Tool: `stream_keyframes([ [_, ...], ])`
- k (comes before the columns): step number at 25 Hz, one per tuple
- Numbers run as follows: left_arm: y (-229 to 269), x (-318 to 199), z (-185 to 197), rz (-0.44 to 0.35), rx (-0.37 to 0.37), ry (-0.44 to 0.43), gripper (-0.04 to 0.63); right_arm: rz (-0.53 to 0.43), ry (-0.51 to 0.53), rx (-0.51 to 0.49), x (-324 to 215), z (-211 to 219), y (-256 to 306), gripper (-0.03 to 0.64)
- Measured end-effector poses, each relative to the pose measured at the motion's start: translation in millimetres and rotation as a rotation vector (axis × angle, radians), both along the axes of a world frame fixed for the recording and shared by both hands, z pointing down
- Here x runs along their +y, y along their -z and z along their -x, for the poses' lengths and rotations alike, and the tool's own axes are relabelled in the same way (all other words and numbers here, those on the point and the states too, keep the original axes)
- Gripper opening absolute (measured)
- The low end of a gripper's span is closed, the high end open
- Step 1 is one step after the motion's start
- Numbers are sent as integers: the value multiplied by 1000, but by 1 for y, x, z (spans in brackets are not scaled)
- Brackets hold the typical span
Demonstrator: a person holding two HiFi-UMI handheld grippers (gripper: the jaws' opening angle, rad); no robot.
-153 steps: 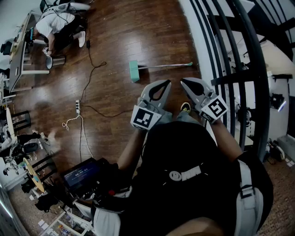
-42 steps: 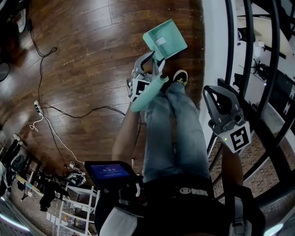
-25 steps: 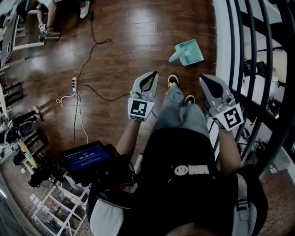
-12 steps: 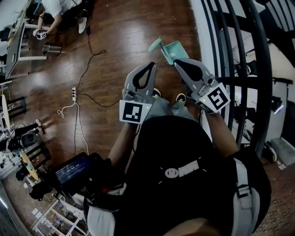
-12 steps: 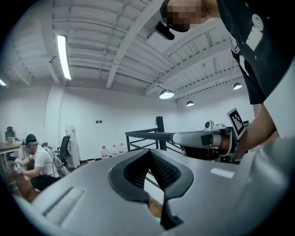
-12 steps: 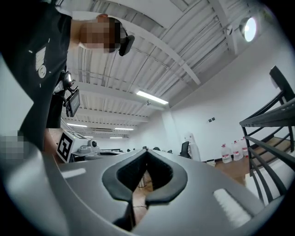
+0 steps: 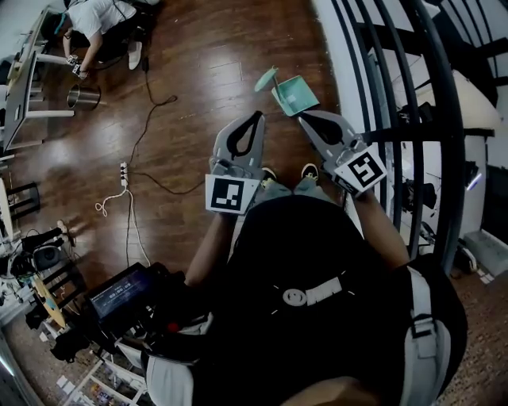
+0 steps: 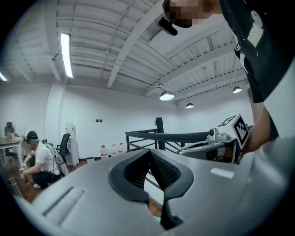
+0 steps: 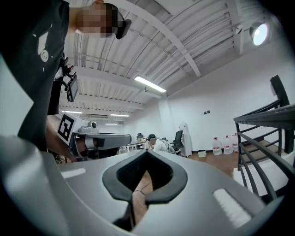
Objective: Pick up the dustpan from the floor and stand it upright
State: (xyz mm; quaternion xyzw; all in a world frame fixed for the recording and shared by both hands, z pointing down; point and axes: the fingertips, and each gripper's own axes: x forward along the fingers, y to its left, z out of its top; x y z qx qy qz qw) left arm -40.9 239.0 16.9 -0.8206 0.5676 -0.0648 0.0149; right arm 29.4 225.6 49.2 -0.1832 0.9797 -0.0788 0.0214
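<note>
The teal dustpan (image 7: 292,93) rests on the dark wood floor by the white ledge, its handle (image 7: 266,78) pointing up and to the left; it seems to stand on its edge. My left gripper (image 7: 256,116) is held level above the floor, short of the dustpan, shut and empty. My right gripper (image 7: 304,116) hangs beside it, also shut with nothing in it. In the left gripper view the left gripper's (image 8: 150,151) jaw tips meet. The right gripper view shows the right gripper's (image 9: 146,152) tips touching too.
A black railing (image 7: 397,119) on a white ledge (image 7: 337,55) runs along the right. A power strip with cable (image 7: 123,170) lies on the floor at left. A seated person (image 7: 95,20) and a metal bin (image 7: 82,97) are far left.
The left gripper held the dustpan before, then let go of it on the floor. Both grippers have since risen and come closer together, away from it.
</note>
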Motion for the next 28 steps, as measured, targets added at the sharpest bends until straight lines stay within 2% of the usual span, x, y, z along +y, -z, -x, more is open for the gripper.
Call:
stream_keyframes([
  [6, -11, 4, 13, 6, 8, -22, 15, -28, -9, 35, 2, 20, -1, 2],
  [15, -9, 14, 13, -21, -1, -44, 15, -36, -9, 39, 15, 26, -1, 2],
  [21, -24, 17, 7, -13, -43, -32, 15, -37, 10, 21, 16, 21, -11, 2],
  [25, -26, 24, -11, -1, 5, -44, 15, -22, -8, 54, 24, 2, -12, 2],
  [28, -23, 30, -8, -9, 45, -54, 15, -37, -19, 107, 36, 0, -13, 2],
])
